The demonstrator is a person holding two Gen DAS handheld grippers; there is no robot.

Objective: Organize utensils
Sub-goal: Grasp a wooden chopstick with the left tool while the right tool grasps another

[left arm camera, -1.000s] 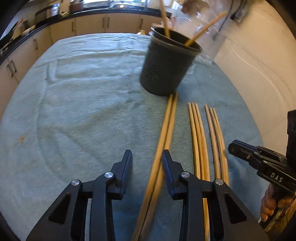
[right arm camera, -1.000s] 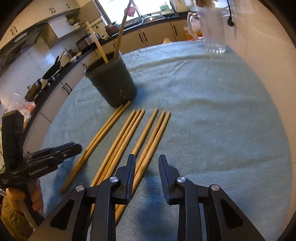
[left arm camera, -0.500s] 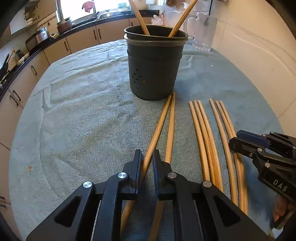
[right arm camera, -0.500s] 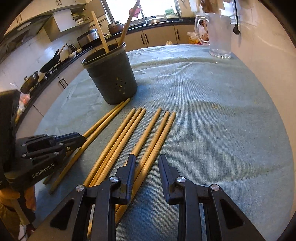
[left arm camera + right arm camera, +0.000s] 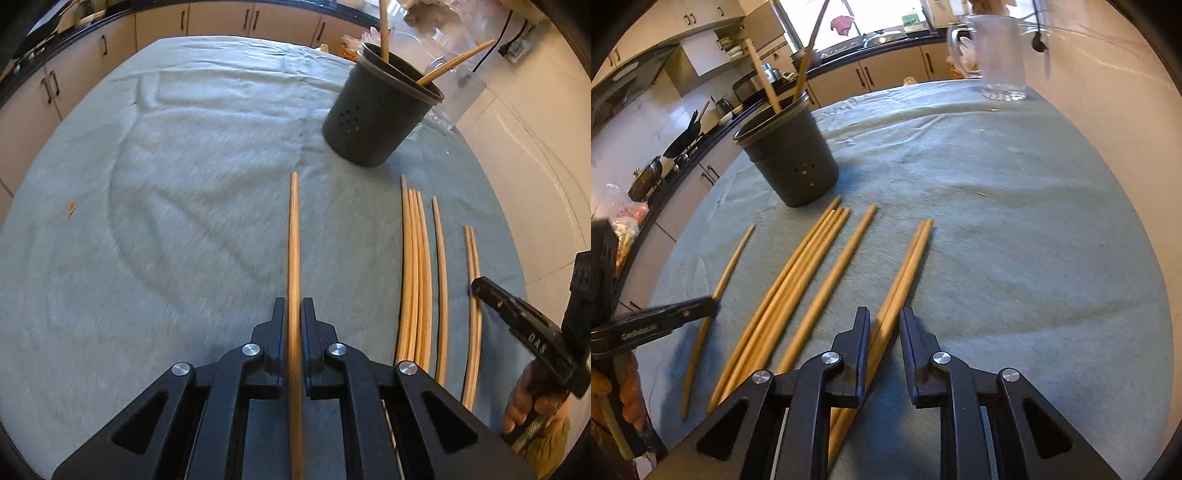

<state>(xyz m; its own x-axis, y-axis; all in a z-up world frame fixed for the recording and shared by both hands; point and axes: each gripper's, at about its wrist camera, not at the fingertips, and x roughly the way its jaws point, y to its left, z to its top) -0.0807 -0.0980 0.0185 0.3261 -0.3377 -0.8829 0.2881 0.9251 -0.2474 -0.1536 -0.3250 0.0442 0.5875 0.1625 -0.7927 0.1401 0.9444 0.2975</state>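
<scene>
The chopsticks are mostly still out on the cloth-covered tabletop [image 5: 184,166]; only two stand in the dark holder [image 5: 380,110], which sits toward the far right part of the tabletop with a clear glass jug [image 5: 1001,51] beyond it near the far edge. Judged from that, the sorting is at an early stage: two in, seven still to go.

Of those seven, a bundle of three chopsticks [image 5: 783,288] with another chopstick close along its left lies just in front of the holder. A loose single chopstick [image 5: 831,284] lies beside them, and a pair of chopsticks [image 5: 905,266] lies nearest the right edge.

The left gripper [image 5: 294,317] has just been closing and now has its fingers clenched on one chopstick [image 5: 293,236], carried apart from the rest and pointing toward the far edge.

The right gripper [image 5: 884,332] has also just been closing; its fingers straddle the near part of the pair, but a gap shows at the right finger, so the pair does not look pinched yet.
</scene>
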